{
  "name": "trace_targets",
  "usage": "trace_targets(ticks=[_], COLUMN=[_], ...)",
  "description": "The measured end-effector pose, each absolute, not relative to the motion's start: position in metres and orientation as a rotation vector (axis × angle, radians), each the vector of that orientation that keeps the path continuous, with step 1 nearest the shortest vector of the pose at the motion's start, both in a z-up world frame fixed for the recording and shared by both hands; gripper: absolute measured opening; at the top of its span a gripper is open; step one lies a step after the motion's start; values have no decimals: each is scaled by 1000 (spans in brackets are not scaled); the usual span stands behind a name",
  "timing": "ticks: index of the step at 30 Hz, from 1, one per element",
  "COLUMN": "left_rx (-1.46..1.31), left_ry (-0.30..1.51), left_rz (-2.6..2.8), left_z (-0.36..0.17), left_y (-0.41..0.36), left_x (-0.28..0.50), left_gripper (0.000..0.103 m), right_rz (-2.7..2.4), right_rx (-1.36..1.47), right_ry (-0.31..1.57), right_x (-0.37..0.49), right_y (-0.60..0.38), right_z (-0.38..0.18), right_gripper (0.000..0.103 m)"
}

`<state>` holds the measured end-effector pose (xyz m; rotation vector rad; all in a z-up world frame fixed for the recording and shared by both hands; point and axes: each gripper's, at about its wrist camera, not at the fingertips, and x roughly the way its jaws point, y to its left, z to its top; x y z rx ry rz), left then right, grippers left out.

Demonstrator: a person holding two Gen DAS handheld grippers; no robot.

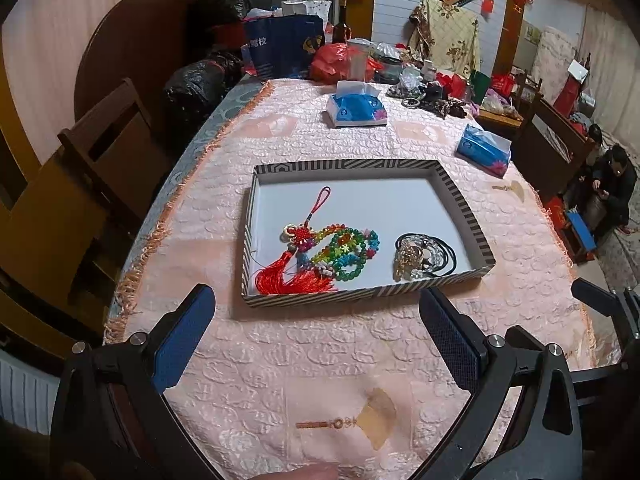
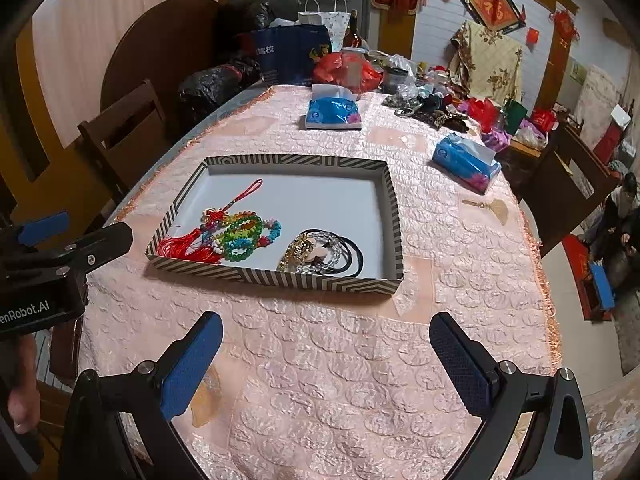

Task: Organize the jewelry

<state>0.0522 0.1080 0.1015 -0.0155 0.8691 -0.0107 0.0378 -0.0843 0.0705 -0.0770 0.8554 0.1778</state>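
A shallow striped tray with a white floor lies on the pink tablecloth. Inside, near its front wall, are a red knot tassel, rainbow bead bracelets, a gold and clear-bead piece and black hair ties. My left gripper hovers open just short of the tray's front wall, nothing between its blue pads. My right gripper is also open and empty, a little further back from the tray. The left gripper's body shows at the right wrist view's left edge.
Two blue tissue packs lie beyond the tray. Bags, a bottle and clutter crowd the far table end. Wooden chairs stand along the left. Some people sit at the far right.
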Motion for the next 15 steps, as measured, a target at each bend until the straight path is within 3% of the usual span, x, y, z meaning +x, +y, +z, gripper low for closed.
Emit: trace_targets(ticks=[15], left_rx=[-11], left_ry=[885], left_rz=[-6], left_z=[94], left_y=[102], left_x=[56], left_gripper=[102], right_rz=[190], right_rx=[-70], right_ry=[853], right_x=[41], right_y=[-85], right_z=[72], right_gripper=[103])
